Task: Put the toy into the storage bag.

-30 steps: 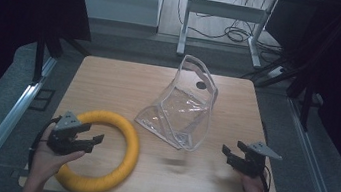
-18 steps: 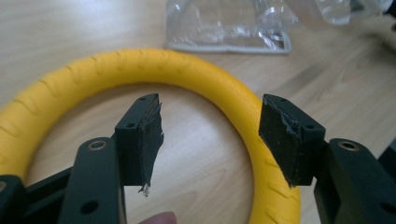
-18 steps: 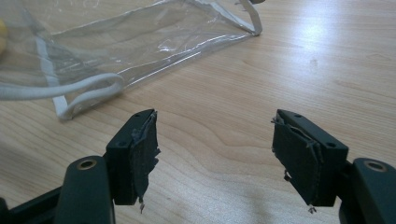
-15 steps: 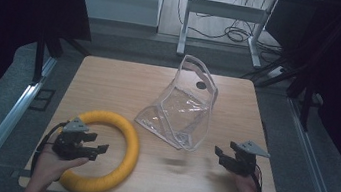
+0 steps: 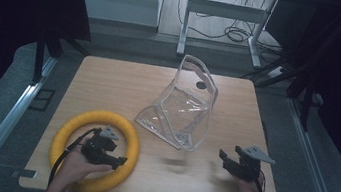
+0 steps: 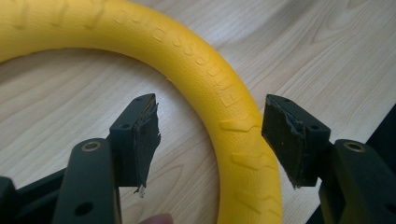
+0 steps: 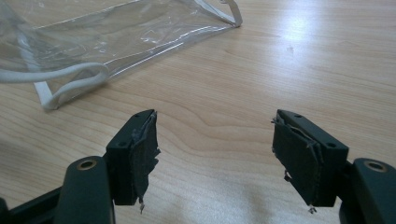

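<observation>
Grabbing yellow ring (image 6: 233, 116) looks next: left gripper (image 6: 212, 140), fingers spread, straddles its rim w/o touching; lower, centre, then close. Right gripper (image 7: 215, 154) spread, holding nothing, near clear bag (image 7: 93, 42).

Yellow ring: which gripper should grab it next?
Left. The left gripper is open with the yellow ring between its jaws; the right gripper is open over bare table near the clear bag.
</observation>
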`<control>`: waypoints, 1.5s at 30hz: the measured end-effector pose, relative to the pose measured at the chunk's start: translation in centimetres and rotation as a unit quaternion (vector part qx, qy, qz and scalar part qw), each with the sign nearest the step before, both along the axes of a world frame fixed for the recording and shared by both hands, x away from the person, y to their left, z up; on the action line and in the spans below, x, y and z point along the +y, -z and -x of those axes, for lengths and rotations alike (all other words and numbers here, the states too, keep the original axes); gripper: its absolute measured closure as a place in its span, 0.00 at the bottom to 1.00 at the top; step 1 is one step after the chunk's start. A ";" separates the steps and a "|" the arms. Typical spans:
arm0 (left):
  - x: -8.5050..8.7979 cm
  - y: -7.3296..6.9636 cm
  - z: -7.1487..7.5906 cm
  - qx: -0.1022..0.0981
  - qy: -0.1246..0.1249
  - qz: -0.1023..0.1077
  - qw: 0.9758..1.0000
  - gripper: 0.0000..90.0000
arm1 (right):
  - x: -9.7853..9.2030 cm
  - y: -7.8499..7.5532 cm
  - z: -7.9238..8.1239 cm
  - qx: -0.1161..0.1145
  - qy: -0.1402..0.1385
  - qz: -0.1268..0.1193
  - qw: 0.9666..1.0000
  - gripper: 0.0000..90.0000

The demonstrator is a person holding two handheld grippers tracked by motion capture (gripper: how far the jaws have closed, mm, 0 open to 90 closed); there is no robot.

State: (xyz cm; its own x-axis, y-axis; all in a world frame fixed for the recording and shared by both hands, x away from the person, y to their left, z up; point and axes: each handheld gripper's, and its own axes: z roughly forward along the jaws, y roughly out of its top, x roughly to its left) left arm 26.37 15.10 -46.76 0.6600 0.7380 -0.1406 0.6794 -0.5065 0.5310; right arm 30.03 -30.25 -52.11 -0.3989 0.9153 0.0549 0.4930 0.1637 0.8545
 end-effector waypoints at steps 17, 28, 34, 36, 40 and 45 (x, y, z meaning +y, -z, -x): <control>-2.4 2.0 0.9 0.039 0.027 -0.060 0.997 0.39 | 0.4 0.3 -0.1 0.003 -0.002 0.009 1.000 0.35; -2.7 3.8 1.7 0.072 0.053 -0.088 0.992 0.40 | 0.4 0.3 -0.2 0.001 0.001 0.011 1.000 0.35; -3.1 3.8 1.7 0.064 0.049 -0.102 0.992 0.51 | 0.2 0.2 0.0 -0.005 0.013 0.008 1.000 0.35; -3.2 3.8 1.8 0.064 0.047 -0.107 0.991 0.52 | 0.1 0.1 0.0 -0.008 0.017 0.006 1.000 0.35; -3.3 3.7 1.7 0.065 0.045 -0.108 0.991 0.52 | 0.2 0.3 0.0 -0.006 0.018 0.009 1.000 0.35; -3.0 3.7 1.5 0.061 0.044 -0.092 0.993 0.53 | 0.4 0.4 0.0 -0.006 0.017 0.010 1.000 0.35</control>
State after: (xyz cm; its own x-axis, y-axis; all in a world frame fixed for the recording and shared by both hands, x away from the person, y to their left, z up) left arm 24.82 12.09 -50.45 0.7089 0.6993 -0.0919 0.6825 -0.6473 0.3394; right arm 30.04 -29.89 -52.47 -0.3690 0.9289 0.0320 0.4887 0.1646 0.8568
